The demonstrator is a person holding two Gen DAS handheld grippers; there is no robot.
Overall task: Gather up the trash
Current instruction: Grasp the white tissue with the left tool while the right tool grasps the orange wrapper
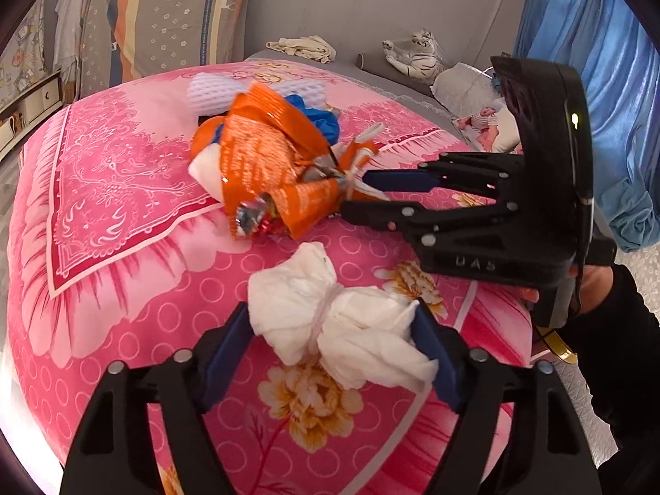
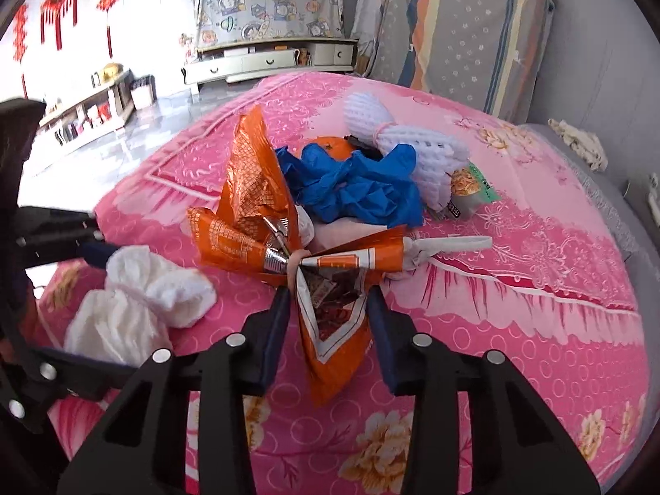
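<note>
A white tissue bundle tied in the middle lies on the pink bedspread. My left gripper is open, its blue pads on either side of the bundle and touching its ends; it also shows in the right wrist view. An orange snack wrapper bundle lies farther back. My right gripper is open around the wrapper's lower flap; in the left wrist view it reaches in from the right. A blue glove, white foam net and an orange lie behind.
A green snack packet lies by the foam net. A toy tiger, a doll and a cloth sit on the grey edge beyond the bedspread. Blue curtain at right. Drawers and shelves stand across the floor.
</note>
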